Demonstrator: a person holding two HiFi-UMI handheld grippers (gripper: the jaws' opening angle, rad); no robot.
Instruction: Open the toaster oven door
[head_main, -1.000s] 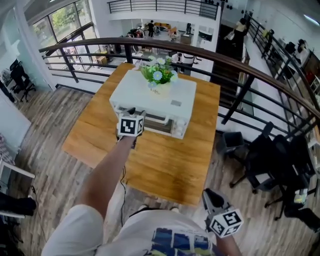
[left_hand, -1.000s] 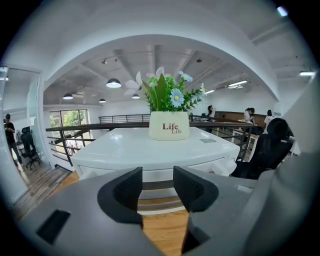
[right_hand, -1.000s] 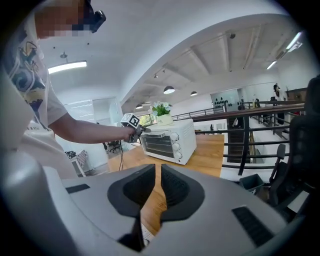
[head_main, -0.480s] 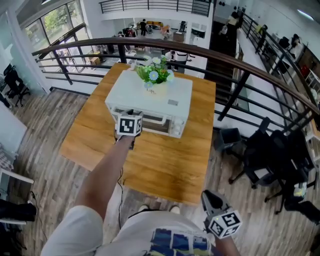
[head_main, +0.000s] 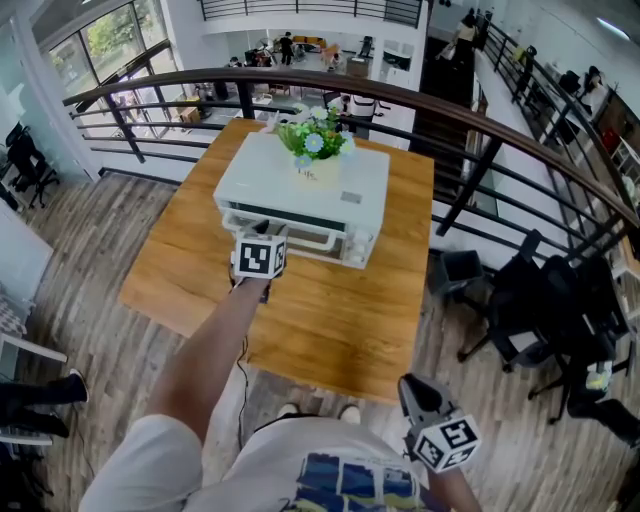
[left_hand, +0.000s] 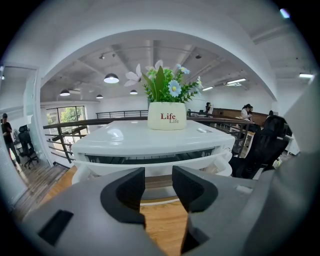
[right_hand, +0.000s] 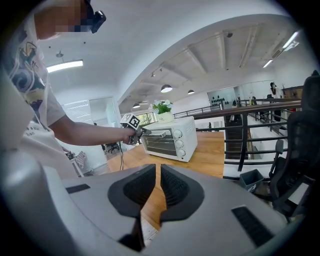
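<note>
Table (head_main: 300, 330): one, square, light-brown wooden top, standing on a plank floor (head_main: 110, 330). It is largely bare, its boards running beneath the left gripper's (left_hand: 158, 172) fingers (left_hand: 125, 192) (jaws apart, just now easing closer, nothing pressed between them), out to either side of them and nearer than them. Toaster oven (head_main: 275, 180): one, white, box-shaped, the sole item resting directly on the table. It sits just beyond the fingertips, front face turned toward them, over the table's far half, with bare wood showing on both sides of it.
</note>
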